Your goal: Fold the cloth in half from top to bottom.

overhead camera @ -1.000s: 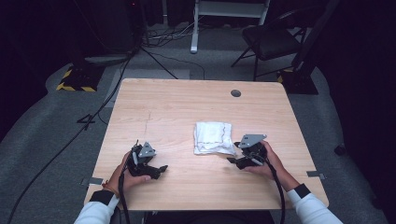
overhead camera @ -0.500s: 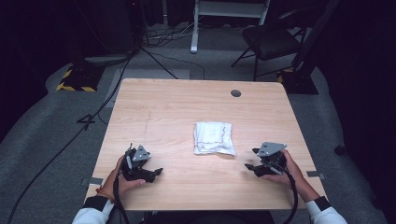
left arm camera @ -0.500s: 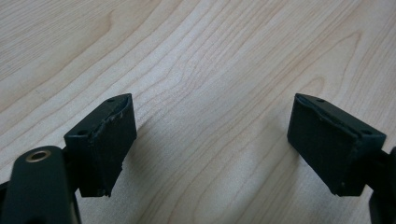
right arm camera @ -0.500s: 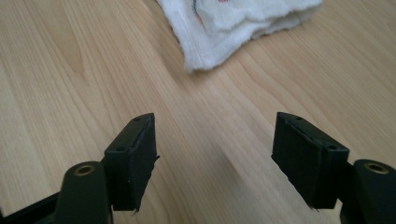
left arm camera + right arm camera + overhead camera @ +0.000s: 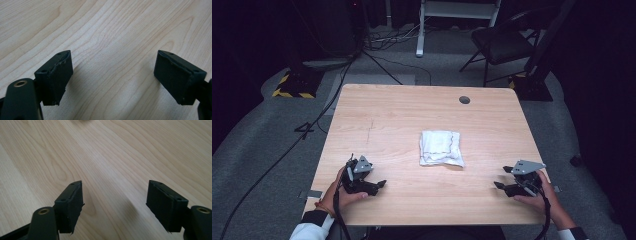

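A folded white cloth (image 5: 441,148) lies flat near the middle of the light wooden table (image 5: 402,115). My left gripper (image 5: 379,185) rests low at the front left in a hand, its black jaws wide apart and pointing right, well clear of the cloth. In the left gripper view the left gripper (image 5: 112,77) has bare wood between its pads. My right gripper (image 5: 499,186) sits at the front right near the table's corner, jaws pointing left, away from the cloth. The right gripper (image 5: 115,205) in its own view stands open over bare wood.
A round dark grommet hole (image 5: 464,100) sits near the table's far edge. Beyond the table are a black chair (image 5: 504,45), a white frame leg (image 5: 419,35), floor cables (image 5: 377,62) and a yellow-black striped block (image 5: 292,86).
The right gripper has drawn away from the cloth's right edge, moving right and toward the table's front corner. The left gripper has stayed about where it was.
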Tool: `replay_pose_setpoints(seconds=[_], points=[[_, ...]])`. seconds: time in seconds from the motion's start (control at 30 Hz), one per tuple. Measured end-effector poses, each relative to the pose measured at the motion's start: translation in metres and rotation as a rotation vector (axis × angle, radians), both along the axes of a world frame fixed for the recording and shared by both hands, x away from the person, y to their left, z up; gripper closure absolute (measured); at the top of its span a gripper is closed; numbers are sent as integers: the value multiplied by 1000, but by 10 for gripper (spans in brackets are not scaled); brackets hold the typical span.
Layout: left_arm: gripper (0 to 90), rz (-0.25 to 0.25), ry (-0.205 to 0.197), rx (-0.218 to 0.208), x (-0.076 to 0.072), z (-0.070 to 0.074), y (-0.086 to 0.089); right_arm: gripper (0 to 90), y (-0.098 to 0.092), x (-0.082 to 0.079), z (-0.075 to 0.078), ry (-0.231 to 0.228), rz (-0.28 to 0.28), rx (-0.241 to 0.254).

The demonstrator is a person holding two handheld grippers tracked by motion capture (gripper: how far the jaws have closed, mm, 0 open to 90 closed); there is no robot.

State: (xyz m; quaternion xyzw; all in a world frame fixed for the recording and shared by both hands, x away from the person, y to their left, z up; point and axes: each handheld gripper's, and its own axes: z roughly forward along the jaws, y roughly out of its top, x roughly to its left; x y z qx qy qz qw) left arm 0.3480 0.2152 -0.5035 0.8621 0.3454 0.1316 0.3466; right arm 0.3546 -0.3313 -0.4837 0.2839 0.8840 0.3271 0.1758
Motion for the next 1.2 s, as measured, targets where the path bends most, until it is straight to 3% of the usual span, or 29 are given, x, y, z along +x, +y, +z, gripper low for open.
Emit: replay_pose_setpoints(seconds=[0.27,0.6,1.2], points=[[158,5,0,0,0,0,0,295,-37,-12,-7,16,-91,51],[159,19,-1,-2,-7,0,6,255,-60,-21,-18,35,-192,144],[158,3,0,-4,-8,0,8,211,-59,-22,-20,27,-227,147]])
